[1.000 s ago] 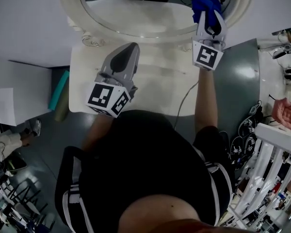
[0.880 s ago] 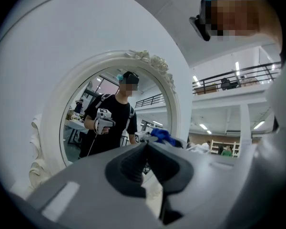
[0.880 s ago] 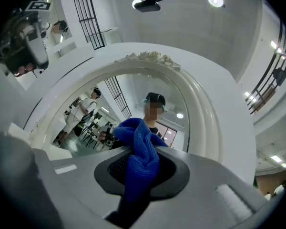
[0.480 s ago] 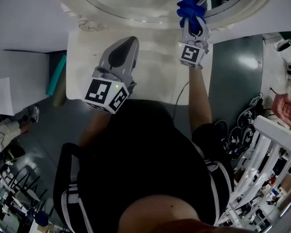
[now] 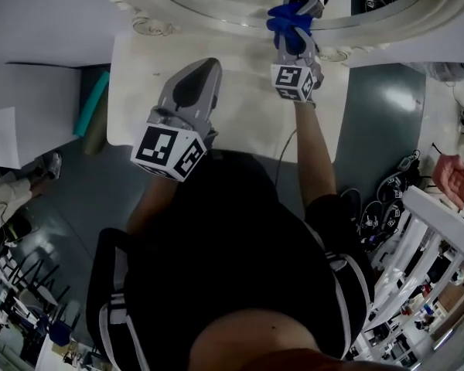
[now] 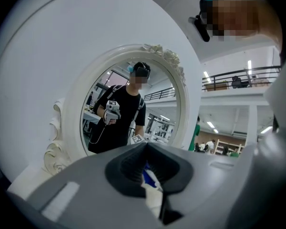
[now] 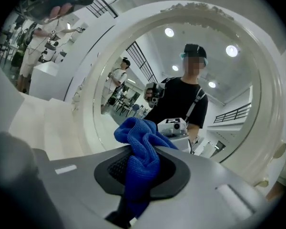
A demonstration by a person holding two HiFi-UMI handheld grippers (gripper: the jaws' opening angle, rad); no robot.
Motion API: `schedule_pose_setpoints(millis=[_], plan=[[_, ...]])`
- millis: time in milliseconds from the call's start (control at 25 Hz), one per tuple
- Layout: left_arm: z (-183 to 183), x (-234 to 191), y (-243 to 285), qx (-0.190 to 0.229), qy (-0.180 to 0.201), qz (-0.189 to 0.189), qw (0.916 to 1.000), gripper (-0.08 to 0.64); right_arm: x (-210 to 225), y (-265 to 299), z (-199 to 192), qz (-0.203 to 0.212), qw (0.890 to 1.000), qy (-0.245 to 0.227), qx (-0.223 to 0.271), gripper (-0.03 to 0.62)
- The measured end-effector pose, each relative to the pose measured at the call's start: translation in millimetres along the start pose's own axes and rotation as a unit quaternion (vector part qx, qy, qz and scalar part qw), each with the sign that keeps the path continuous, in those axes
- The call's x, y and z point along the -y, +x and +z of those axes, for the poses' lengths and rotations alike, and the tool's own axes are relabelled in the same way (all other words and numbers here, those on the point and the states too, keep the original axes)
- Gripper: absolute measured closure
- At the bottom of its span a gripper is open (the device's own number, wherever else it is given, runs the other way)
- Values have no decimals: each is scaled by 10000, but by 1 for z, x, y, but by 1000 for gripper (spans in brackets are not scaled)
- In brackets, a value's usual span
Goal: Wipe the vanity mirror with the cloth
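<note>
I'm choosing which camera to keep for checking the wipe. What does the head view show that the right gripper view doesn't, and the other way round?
Only the head view: the left gripper, jaws together, over the white vanity top, back from the vanity mirror, plus the person's arms and torso.

Only the right gripper view: a close look at the right gripper clamped on the blue cloth, and most of the round glass with the person's reflection.

Both: the right gripper, the blue cloth in it, and the mirror's white frame.
</note>
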State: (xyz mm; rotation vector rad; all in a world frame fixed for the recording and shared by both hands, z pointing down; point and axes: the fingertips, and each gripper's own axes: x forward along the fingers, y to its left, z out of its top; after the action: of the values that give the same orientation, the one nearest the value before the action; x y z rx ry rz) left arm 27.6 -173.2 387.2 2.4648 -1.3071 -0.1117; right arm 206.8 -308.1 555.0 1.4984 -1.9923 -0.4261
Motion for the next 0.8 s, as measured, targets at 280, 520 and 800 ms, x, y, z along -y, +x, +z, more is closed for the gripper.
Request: schedule_pose_setpoints(millis=[280, 520, 800], plan=[[6, -25, -29, 23, -77, 251, 9997, 549, -60, 20, 3, 858, 9934, 165, -750, 543], [2, -43, -46, 93, -174, 458, 9988, 549, -90, 37, 5, 1347, 9845, 664, -908, 543], [1, -55, -64, 180, -205, 599, 9978, 549, -125, 53, 21, 1960, 9700, 1075, -955, 543]])
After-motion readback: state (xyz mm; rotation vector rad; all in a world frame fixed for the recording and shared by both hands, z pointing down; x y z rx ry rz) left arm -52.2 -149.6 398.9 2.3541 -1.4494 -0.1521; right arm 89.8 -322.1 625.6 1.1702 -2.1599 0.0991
